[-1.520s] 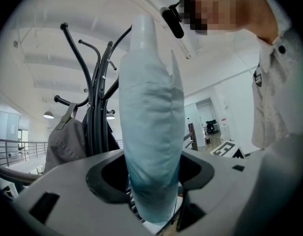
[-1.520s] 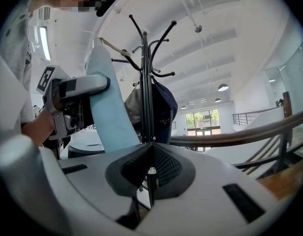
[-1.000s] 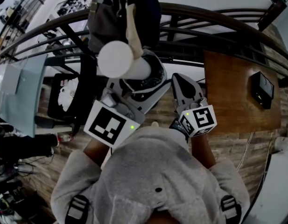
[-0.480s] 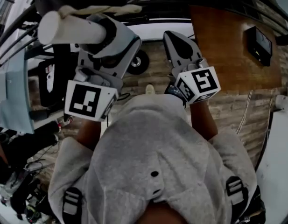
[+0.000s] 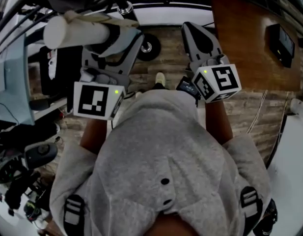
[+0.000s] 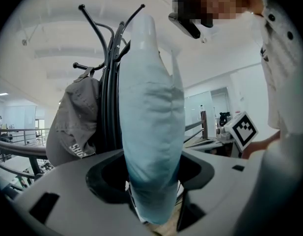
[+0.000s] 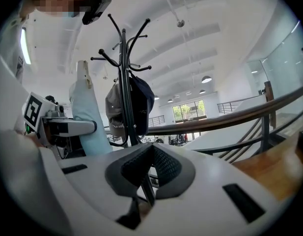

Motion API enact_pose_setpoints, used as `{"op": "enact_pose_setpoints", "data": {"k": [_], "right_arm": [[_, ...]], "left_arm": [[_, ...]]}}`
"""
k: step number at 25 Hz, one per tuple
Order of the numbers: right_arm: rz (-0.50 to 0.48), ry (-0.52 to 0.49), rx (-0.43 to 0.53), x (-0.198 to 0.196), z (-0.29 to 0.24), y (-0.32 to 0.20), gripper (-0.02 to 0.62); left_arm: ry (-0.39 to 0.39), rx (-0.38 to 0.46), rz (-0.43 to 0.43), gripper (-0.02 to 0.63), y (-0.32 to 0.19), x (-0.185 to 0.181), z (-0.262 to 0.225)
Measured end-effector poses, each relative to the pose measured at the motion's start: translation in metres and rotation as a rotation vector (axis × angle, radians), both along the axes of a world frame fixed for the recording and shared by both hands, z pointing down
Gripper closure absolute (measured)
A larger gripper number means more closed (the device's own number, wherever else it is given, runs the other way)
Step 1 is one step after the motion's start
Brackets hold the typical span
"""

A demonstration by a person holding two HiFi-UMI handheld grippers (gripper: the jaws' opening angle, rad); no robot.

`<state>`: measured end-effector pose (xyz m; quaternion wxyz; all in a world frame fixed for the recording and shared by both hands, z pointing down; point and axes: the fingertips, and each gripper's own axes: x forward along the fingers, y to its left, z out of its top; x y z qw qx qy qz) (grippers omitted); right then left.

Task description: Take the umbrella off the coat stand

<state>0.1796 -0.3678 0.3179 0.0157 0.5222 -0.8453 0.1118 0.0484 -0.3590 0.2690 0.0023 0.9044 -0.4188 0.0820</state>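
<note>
The folded umbrella (image 6: 151,117), in a pale blue sleeve, stands up between the jaws of my left gripper (image 6: 151,181), which is shut on it. In the head view the umbrella (image 5: 75,31) sticks out to the left of the left gripper (image 5: 114,38). The dark coat stand (image 6: 109,82) rises just behind it, apart from it, with a grey cap (image 6: 72,117) on a hook. My right gripper (image 7: 150,166) is shut with nothing in it. It points at the coat stand (image 7: 124,82), and the umbrella (image 7: 87,117) shows at its left.
A wooden table (image 5: 244,48) with a black device (image 5: 281,38) stands at the right. A curved railing (image 7: 230,114) runs behind the coat stand. A dark cap (image 7: 141,102) also hangs there. Cluttered gear (image 5: 23,166) lies at the left.
My left gripper has come down and away from the hanging cap with the umbrella in it; the umbrella now points left in the head view. The right gripper has drifted slightly lower.
</note>
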Motion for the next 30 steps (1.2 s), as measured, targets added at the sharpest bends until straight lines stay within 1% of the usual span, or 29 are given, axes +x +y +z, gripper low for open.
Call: {"op": "enact_pose_setpoints", "data": {"k": [4,7,10,14,17,19,24,30], "right_arm": [[-0.003,0.038,-0.013,-0.017,0.006,0.015,0.586],[0.006,0.055,-0.026,-0.034,0.004,0.036,0.586],[0.007,0.097,-0.036,-0.059,0.005,0.061,0.586],[0.012,0.063,-0.05,-0.084,0.004,0.102,0.586],[0.025,0.088,-0.048,-0.099,0.004,0.129,0.586],[0.036,0.101,-0.042,-0.107,0.002,0.145,0.586],[0.067,0.101,-0.061,-0.121,0.006,0.183,0.586],[0.077,0.141,-0.068,-0.135,0.007,0.214,0.586]], "left_arm": [[-0.016,0.005,0.018,0.33,0.019,-0.012,0.006],[-0.033,-0.013,0.02,0.33,0.042,-0.025,0.011],[-0.035,-0.035,0.007,0.33,0.068,-0.045,0.018],[-0.027,-0.041,0.011,0.331,0.111,-0.071,0.023],[-0.03,-0.046,0.018,0.33,0.136,-0.089,0.03],[-0.019,-0.041,0.02,0.33,0.149,-0.098,0.03],[-0.005,-0.047,0.051,0.331,0.184,-0.112,0.034],[0.004,-0.057,0.075,0.33,0.21,-0.12,0.038]]}}
